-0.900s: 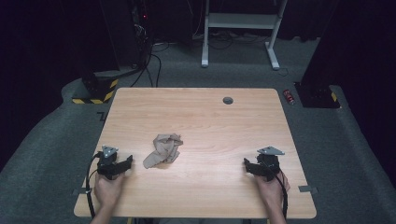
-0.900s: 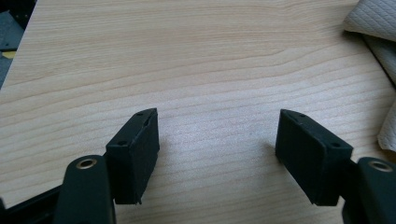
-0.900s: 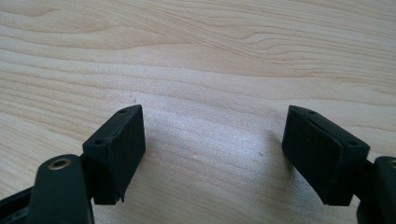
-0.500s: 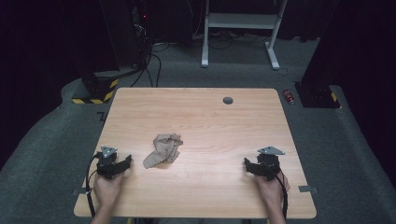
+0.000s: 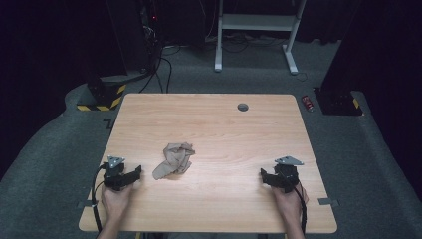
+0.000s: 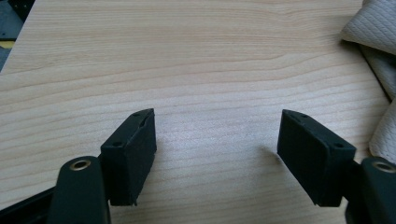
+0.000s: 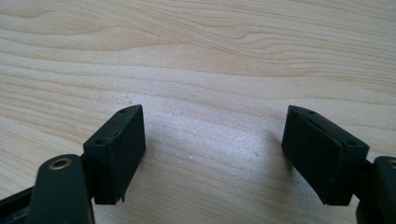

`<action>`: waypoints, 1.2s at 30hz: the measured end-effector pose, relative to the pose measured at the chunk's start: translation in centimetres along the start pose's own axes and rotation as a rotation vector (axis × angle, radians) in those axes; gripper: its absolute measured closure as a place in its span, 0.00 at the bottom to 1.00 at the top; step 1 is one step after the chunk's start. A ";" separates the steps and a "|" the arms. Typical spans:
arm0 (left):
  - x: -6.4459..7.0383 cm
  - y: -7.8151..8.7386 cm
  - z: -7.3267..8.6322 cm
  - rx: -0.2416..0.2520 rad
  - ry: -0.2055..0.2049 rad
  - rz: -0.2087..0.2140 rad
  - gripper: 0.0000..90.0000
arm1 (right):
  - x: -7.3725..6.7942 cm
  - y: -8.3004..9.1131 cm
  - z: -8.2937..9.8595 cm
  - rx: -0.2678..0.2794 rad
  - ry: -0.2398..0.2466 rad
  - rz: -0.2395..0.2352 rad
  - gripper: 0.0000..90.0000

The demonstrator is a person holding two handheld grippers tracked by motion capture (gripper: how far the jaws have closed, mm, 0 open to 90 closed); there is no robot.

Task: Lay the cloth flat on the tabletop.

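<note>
- While the cloth (image 5: 173,160) lies crumpled on the wooden surface (image 5: 224,129), both tongs sit low near the front edge, one at each side.
- The left tongs (image 5: 130,175) rest near the front left corner, held in the person's left hand (image 5: 115,199), and point toward the cloth.
- In the left gripper view, the left tongs (image 6: 217,156) stand wide apart with bare wood between the black pads (image 6: 133,149).
- The same view shows the cloth (image 6: 373,32) at the right edge, a pale quilted fabric in folds, just beside the right-hand pad but not between the pads.
- From above, the cloth sits left of the middle, near the left tongs and well apart from the right tongs (image 5: 266,178).
- The right tongs rest near the front right corner, held in the right hand (image 5: 289,201), and point left across the surface.
- In the right gripper view, the right tongs (image 7: 212,156) are also wide apart, holding nothing, with plain wood grain between and beyond them.
- A grey plate (image 5: 288,161) tops the right tongs, and a like one (image 5: 116,160) tops the left.
- A black cable (image 5: 95,199) loops from the left tongs past the front edge.
- A round dark hole (image 5: 243,107) marks the far side of the surface, well apart from the cloth.
- Beyond the surface lies grey carpet (image 5: 348,149), with a white frame (image 5: 259,22) farther back.
</note>
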State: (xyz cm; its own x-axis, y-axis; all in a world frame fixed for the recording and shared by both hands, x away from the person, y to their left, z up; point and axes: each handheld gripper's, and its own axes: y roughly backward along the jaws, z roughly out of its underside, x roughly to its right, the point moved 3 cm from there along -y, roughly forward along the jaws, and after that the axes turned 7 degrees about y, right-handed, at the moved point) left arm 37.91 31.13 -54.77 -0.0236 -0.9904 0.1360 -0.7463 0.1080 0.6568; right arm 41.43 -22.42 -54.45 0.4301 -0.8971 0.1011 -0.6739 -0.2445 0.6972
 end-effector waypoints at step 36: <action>4.6 0.7 -2.0 0.021 0.028 0.205 0.32 | 0.1 0.0 0.0 0.001 -0.006 0.009 0.24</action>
State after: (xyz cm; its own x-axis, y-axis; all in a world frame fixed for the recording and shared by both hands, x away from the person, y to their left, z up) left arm 38.60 26.81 -52.17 -0.1586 -0.9450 0.2861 -0.7414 0.3054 0.5976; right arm 41.44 -22.53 -54.45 0.4200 -0.9017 0.1029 -0.6784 -0.2365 0.6956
